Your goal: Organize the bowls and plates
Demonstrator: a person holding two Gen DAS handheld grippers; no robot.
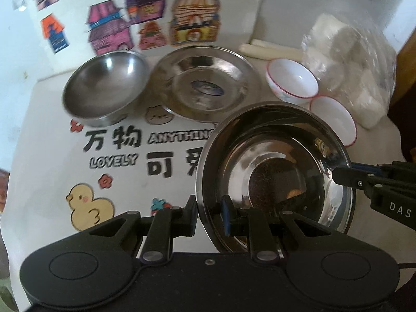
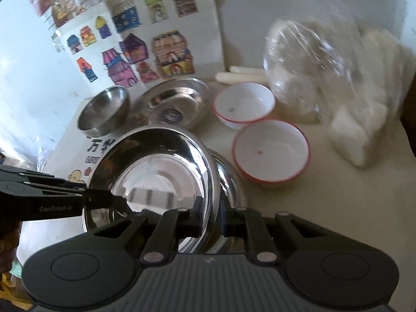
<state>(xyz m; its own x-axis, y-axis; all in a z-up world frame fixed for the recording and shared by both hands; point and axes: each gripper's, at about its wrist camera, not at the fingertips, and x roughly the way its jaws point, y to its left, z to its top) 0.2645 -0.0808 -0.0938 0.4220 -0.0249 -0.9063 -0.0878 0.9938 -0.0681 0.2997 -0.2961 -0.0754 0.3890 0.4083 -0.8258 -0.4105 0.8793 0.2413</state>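
A cream worktop (image 1: 52, 140) with a cartoon mat sits under me. My left claw (image 1: 209, 214) and right claw (image 2: 212, 219) each pinch the rim of one steel plate (image 1: 275, 171), held above the near worktop, tilted, hollow facing me. Round, so no long axis. Steel bowl (image 1: 104, 88), second plate (image 1: 202, 83) and white bowls (image 2: 244, 104) wait unsorted far off.

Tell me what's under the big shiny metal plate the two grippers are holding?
In the right wrist view, another round steel dish peeks out beneath the held shiny steel plate. Most of it is hidden by that plate, so whether it is a bowl or a plate cannot be told.
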